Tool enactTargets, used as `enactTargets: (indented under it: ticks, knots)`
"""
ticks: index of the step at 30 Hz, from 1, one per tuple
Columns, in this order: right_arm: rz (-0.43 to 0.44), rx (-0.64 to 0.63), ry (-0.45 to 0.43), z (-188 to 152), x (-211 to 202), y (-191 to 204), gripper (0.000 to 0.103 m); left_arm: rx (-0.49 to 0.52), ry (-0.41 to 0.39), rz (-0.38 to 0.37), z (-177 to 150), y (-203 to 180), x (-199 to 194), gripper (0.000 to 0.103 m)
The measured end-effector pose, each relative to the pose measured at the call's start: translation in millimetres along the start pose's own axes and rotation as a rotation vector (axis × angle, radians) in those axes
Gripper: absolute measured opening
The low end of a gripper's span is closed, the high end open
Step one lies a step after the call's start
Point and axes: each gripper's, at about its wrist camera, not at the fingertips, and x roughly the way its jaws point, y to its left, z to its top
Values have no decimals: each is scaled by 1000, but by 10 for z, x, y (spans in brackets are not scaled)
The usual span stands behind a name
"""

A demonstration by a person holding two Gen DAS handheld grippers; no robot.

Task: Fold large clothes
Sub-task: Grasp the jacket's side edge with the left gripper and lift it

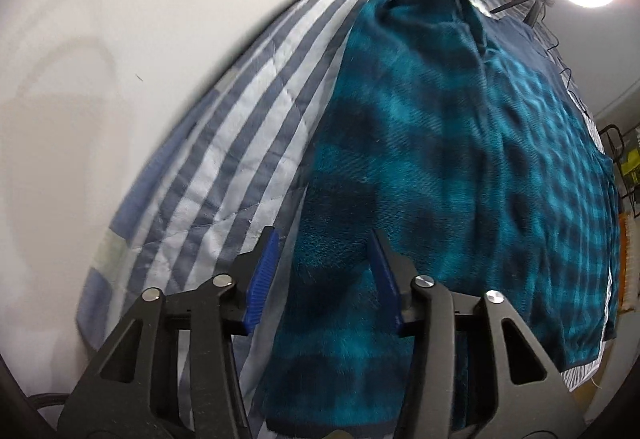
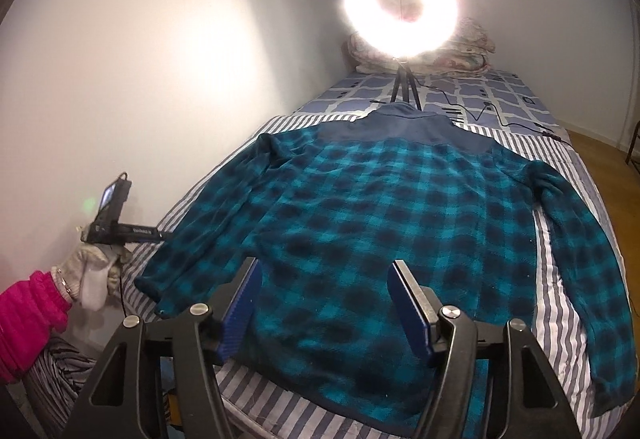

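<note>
The teal-and-black plaid fleece jacket (image 2: 360,207) lies spread flat, back up, across the striped bedspread (image 2: 560,303), its navy collar (image 2: 404,119) toward the head of the bed and its hem near the foot edge. One sleeve (image 1: 344,319) runs along the wall-side edge of the bed, the other (image 2: 592,279) along the open side.

My left gripper (image 1: 324,271) points down over the wall-side sleeve near its cuff; the sleeve sits between my blue pads, which stand apart and do not yet press it. My right gripper (image 2: 328,303) hovers above the hem, jaws wide, holding nothing.

Judging from here, the trouble lies mostly on the left. The fleece is thick and the sleeve lies close to the bedspread, so closing too deep could pinch the bedspread along with it and drag the cover when I lift. Closing too shallow would catch only the top layer, and the sleeve would slip out mid-fold. On the right, gripping the hem off-centre would skew the fold. The ring light (image 2: 400,7) and its tripod stand just beyond the collar; a wide swing could snag its cable.
</note>
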Motion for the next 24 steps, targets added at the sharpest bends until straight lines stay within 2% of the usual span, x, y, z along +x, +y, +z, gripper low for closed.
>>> enactTargets:
  ticks: [3,4,5,9,12,13,17,19,21,24]
  knots:
    - [0,6,3,46,2,-5,68,-6,12,-19,-5,19,95,20]
    - [1,3,4,53,7,8,68,-7,5,-25,-7,11,95,7]
    - [1,-2,6,58,12,23,68,-10,-2,-30,-6,1,80,3]
    - [-6,-33,21,77,49,109,68,-21,-81,-69,40,-81,-173,1]
    - [12,-44,40,131,98,140,64,50,-182,-61,78,-302,-514,1]
    - [19,-47,47,163,123,146,60,78,-215,-60,73,-381,-656,1]
    - [38,-95,61,517,355,214,50,178,-294,-76,147,-697,-1069,0]
    - [74,-104,70,742,526,245,47,250,-341,-56,172,-833,-1262,0]
    - [145,-86,85,978,752,272,45,303,-389,-48,172,-949,-1433,0]
    - [272,-29,147,1364,1305,333,45,338,-410,-68,129,-1012,-1522,0]
